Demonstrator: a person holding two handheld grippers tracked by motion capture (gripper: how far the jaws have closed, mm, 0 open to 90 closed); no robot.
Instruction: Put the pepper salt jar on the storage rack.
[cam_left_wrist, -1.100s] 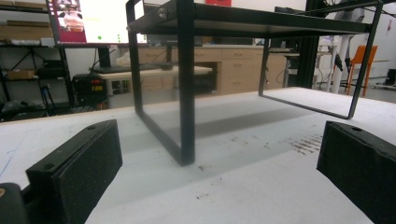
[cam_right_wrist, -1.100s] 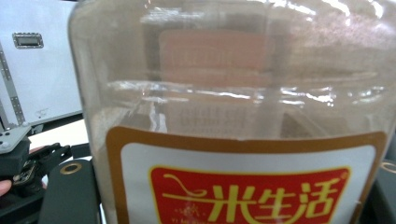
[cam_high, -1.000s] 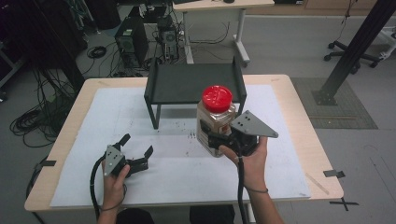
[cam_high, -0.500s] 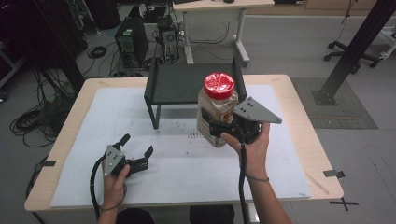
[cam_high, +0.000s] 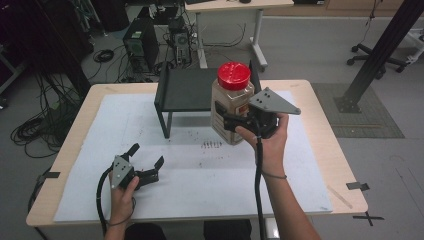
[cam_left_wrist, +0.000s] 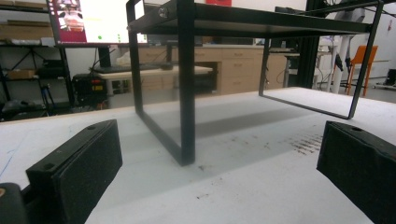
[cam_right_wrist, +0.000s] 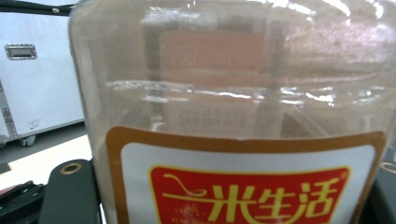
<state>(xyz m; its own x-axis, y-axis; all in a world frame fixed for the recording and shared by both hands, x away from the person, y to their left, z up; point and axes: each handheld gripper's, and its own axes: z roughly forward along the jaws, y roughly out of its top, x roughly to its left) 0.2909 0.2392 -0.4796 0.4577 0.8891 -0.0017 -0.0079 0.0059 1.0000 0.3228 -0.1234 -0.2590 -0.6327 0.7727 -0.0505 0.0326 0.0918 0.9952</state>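
In the high view, we see the right gripper (cam_high: 239, 124) held above the table (cam_high: 320, 150), and its jaws are closed around the lower body of a clear jar (cam_high: 231, 107) with a red lid (cam_high: 234, 75). The jar stands upright in the air, just in front of the black shelf (cam_high: 187, 92). The left gripper (cam_high: 146, 164) rests low on the white mat (cam_high: 200, 170) near the front left of the table, with its jaws spread wide and nothing between them. In the left gripper view, we see its two black pads (cam_left_wrist: 77, 168) far apart, and the black shelf (cam_left_wrist: 187, 84) stands on the mat ahead of them. In the right gripper view, the jar (cam_right_wrist: 233, 116) is very close to the camera, with a red and white label (cam_right_wrist: 247, 191), and a black jaw presses on each side of it.
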